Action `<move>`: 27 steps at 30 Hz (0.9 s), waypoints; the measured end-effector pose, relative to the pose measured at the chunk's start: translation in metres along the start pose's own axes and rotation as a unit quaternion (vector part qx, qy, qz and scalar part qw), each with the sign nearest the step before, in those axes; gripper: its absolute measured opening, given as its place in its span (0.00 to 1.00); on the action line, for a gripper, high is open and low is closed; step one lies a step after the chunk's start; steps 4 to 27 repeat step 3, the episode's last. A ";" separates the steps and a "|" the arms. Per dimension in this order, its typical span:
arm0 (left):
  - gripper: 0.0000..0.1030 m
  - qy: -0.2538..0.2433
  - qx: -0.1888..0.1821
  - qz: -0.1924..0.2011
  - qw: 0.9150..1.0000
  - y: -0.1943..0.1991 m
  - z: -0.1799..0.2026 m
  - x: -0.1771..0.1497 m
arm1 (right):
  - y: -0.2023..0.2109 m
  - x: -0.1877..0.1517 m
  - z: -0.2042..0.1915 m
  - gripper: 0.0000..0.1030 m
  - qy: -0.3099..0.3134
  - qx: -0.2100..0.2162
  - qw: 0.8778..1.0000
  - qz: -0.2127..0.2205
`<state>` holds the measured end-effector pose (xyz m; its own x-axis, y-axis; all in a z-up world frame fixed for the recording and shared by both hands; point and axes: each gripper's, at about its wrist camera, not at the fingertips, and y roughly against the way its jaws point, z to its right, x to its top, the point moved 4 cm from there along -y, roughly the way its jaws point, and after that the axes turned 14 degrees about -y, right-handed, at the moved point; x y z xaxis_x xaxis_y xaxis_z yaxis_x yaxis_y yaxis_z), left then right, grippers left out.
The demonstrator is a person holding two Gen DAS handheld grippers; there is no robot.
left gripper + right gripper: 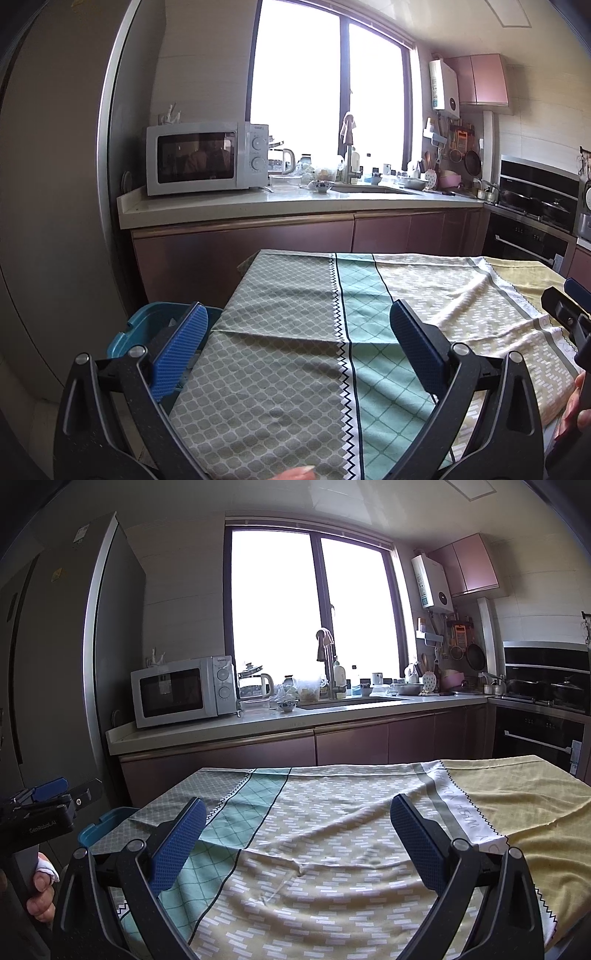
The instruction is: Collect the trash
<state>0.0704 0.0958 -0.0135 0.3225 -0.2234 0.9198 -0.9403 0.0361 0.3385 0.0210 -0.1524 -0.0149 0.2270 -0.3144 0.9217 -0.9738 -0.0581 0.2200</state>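
Both grippers, left [295, 350] and right [297, 840], hover jaws apart over a patterned tablecloth [288, 332]; a teal bin [147, 328], at nine o'clock, is half-hidden, contents unclear.

The worktop [546, 775] is covered edge to edge by a patterned cloth [295, 350], rumpled into soft folds. Its bands run from grey-green lattice at the left, past a black zigzag line and a teal diamond strip, to a yellowish panel of white dashes, then a plain yellow stretch at the right (with lettering along one white border). Only the cloth lies on it.
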 end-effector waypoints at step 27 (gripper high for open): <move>0.95 -0.004 -0.007 -0.036 0.999 -0.031 0.003 0.003 | -0.014 0.002 0.012 0.94 -0.002 -0.009 1.000 -0.021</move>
